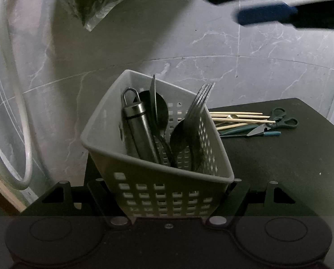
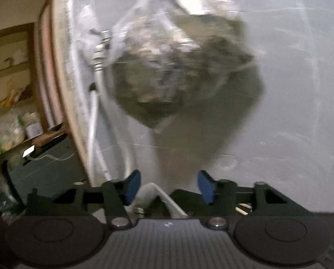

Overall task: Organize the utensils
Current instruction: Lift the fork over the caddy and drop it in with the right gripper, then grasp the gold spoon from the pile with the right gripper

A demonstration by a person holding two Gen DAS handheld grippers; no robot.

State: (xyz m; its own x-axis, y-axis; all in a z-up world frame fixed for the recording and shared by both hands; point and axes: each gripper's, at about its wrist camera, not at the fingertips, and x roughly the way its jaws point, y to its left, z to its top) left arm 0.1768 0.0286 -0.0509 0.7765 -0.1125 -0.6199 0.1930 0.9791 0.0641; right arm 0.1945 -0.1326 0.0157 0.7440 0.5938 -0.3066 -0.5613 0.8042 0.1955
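Note:
A pale perforated utensil basket stands at the left end of a black table. My left gripper is shut on its lower sides. Inside lean a steel handle with a loop, a fork and dark spoons. Wooden chopsticks, green scissors and teal-handled tools lie on the table behind it. My right gripper is open with nothing between its blue pads, and hovers above the basket rim. It shows blurred at the top right of the left wrist view.
A clear plastic bag of greenish stuff hangs against the grey marble wall above the basket. A white hose loops down at the left, under a tap. A wooden door frame and cluttered shelves lie further left.

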